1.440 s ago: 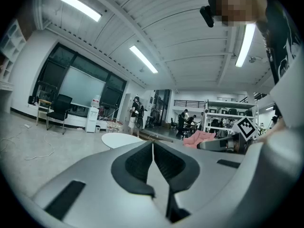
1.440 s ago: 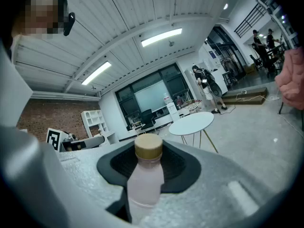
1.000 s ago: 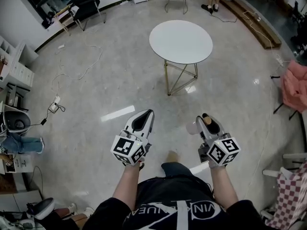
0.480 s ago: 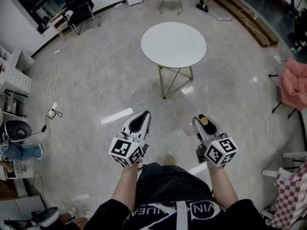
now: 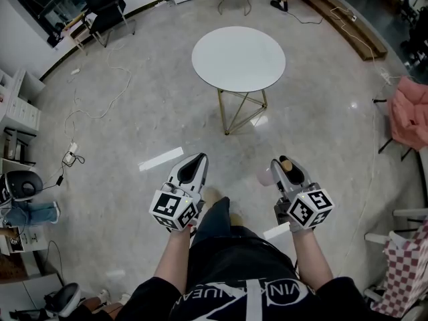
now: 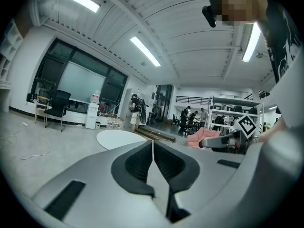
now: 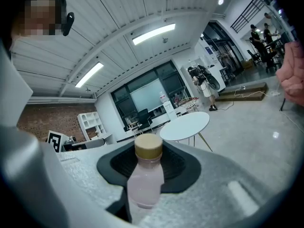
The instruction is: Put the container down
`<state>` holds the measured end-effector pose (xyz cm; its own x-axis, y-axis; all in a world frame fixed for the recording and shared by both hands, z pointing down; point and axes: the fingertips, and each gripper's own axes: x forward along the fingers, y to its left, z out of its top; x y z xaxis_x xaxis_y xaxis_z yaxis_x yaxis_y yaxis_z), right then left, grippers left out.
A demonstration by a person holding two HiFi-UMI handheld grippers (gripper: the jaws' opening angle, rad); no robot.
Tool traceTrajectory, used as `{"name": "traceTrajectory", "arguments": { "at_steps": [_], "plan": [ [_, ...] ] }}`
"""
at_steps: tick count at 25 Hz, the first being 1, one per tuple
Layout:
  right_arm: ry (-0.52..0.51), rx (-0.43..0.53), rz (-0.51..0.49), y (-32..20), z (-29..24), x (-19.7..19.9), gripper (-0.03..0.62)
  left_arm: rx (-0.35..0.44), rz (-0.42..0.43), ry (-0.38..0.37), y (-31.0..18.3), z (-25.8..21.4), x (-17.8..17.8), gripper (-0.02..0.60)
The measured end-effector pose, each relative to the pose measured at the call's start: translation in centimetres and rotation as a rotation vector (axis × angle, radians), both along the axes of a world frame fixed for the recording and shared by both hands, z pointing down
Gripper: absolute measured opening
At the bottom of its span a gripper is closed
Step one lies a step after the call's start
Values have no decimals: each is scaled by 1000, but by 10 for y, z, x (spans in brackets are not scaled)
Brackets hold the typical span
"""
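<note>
The round white worktop on gold wire legs stands well ahead across the grey floor and is judged the likely resting place. The left hand-held gripper is closed together on nothing. The right hand-held gripper is clamped on the pale pink plastic bottle with a tan cap, cap uppermost. The bottle should be kept upright, lowered until its base is borne flat, and only then released.

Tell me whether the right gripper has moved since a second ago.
Yes, slightly: the right gripper, holding the bottle, has edged toward the round table ahead.
</note>
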<state>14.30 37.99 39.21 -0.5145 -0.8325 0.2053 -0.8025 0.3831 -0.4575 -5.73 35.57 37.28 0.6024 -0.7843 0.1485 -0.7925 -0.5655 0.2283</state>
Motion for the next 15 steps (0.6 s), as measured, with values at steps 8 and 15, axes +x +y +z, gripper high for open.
{"name": "traceTrajectory", "arguments": {
  "at_steps": [8,15],
  "plan": [
    [3,1,15,-27,1,-2,127,9,14,15,-34,1,-2,15],
    [2,2,16,-62,-1,-4,127,-5,24,27,-69,7,1,15]
  ]
}}
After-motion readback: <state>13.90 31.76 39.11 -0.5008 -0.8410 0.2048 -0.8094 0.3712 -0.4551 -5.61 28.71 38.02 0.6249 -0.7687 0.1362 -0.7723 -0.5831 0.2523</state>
